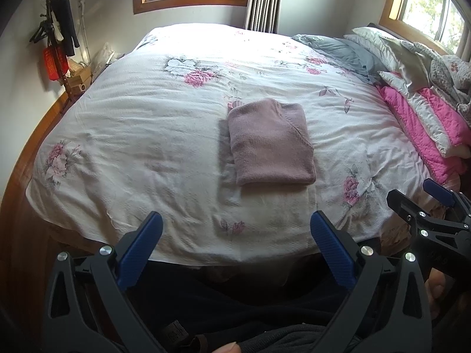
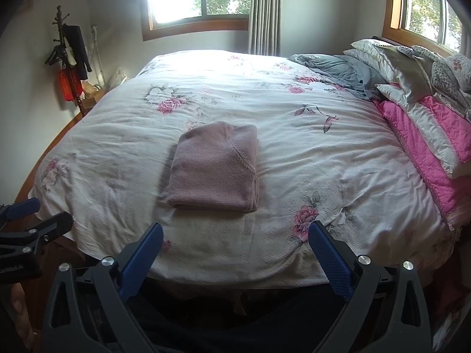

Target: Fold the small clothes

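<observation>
A mauve knit garment (image 1: 270, 142) (image 2: 215, 167) lies folded into a neat rectangle on the white floral bedspread (image 1: 132, 123) (image 2: 309, 158), near the middle of the bed. My left gripper (image 1: 235, 223) stands open over the bed's near edge, well short of the garment, with nothing between its blue pads. My right gripper (image 2: 235, 232) is likewise open and empty, just in front of the garment. Each gripper shows at the side of the other's view: the right one (image 1: 426, 206) and the left one (image 2: 29, 220).
Pillows, a pink quilt (image 1: 424, 126) (image 2: 426, 147) and a grey blanket (image 1: 341, 50) pile up along the bed's right side. A coat stand (image 1: 59, 38) (image 2: 70, 67) with hangers stands by the left wall. A wooden floor runs along the bed's left edge.
</observation>
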A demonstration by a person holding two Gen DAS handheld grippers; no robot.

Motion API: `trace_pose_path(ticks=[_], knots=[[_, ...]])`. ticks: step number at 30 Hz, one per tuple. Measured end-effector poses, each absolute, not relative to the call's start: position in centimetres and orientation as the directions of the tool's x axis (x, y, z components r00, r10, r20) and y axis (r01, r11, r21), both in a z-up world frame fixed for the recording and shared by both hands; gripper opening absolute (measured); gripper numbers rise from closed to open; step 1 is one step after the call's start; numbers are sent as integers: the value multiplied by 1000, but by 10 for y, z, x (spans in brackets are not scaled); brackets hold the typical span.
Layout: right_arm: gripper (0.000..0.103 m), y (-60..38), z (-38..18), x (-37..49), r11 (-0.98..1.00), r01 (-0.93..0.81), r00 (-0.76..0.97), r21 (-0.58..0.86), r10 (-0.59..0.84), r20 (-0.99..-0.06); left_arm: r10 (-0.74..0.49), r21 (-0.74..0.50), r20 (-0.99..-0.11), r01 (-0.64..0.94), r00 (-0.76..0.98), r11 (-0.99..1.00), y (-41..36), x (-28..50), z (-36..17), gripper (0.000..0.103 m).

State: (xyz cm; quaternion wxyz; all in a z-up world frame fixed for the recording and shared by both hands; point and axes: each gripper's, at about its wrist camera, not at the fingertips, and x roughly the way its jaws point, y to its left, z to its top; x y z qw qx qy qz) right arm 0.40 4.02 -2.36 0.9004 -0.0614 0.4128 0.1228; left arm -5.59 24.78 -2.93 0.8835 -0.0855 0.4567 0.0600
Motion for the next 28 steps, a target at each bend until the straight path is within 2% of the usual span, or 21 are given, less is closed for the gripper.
trace_pose_path(ticks=[28], knots=[[99, 44, -28, 7, 961, -275, 623, -22, 161, -766, 17, -99, -824, -173, 567, 980, 252, -51, -34, 100]])
